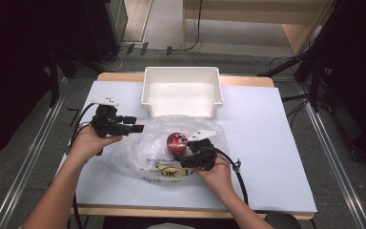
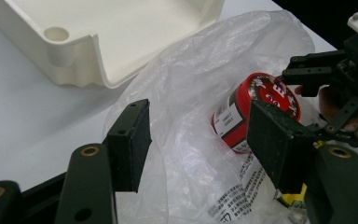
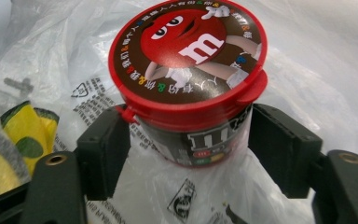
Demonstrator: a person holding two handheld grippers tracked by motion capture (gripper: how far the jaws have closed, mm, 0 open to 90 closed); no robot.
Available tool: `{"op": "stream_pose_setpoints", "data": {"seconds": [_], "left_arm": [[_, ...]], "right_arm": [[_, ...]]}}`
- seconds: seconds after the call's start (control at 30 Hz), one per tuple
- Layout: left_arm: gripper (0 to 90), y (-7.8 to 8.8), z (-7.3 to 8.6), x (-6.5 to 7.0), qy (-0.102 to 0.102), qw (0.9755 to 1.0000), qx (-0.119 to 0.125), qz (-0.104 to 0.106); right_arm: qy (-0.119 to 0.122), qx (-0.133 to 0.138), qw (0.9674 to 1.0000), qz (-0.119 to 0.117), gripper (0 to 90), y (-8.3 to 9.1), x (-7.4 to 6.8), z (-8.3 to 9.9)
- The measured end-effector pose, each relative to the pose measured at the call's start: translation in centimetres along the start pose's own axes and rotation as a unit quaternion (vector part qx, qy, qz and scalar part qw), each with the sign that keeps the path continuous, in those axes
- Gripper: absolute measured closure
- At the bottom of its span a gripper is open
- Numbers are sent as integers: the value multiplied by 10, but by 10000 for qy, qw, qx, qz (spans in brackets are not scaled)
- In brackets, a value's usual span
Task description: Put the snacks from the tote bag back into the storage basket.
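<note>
At frame centre, the rigid, light candy tub (image 3: 189,88) is flanked below its red lid by the right gripper (image 3: 189,154), jaws wide and not pressing, above slippery plastic bag (image 3: 307,60).

Overhead forward-down; two close jaw-level views

Tub on bag, mid-table.
Tub (image 1: 177,141) stands on the bag (image 1: 138,155); tray (image 1: 181,93) behind it, by the table's (image 1: 276,157) far edge.

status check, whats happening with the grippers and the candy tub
Left gripper open, fingers beside the clear plastic bag. Right gripper open, fingers either side of the red-lidded candy tub, not clamped. Tub upright on the bag. White bin behind.
</note>
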State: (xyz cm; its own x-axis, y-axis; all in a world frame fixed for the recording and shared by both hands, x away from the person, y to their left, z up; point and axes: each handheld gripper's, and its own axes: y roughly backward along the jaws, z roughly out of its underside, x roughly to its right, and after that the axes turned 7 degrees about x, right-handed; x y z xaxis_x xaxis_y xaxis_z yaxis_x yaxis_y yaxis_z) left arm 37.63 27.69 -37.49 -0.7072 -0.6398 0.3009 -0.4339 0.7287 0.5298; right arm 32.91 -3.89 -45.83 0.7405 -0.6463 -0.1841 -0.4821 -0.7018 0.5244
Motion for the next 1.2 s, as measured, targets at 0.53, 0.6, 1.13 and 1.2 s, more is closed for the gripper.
{"op": "stream_pose_setpoints", "data": {"seconds": [0.53,0.6,1.13,1.2], "left_arm": [[410,1,1,-6,110,9999,48,40],[410,2,1,-8,122,9999,41,22],[409,0,-3,-9,130,9999,17,82],[409,0,-2,-11,135,9999,-8,86]], "right_arm": [[220,233,9995,53,223,-25,-1,1],[220,241,9995,44,220,-28,-1,1],[485,191,9986,124,260,-25,-3,-1],[472,178,9987,95,260,-25,-3,-1]]}}
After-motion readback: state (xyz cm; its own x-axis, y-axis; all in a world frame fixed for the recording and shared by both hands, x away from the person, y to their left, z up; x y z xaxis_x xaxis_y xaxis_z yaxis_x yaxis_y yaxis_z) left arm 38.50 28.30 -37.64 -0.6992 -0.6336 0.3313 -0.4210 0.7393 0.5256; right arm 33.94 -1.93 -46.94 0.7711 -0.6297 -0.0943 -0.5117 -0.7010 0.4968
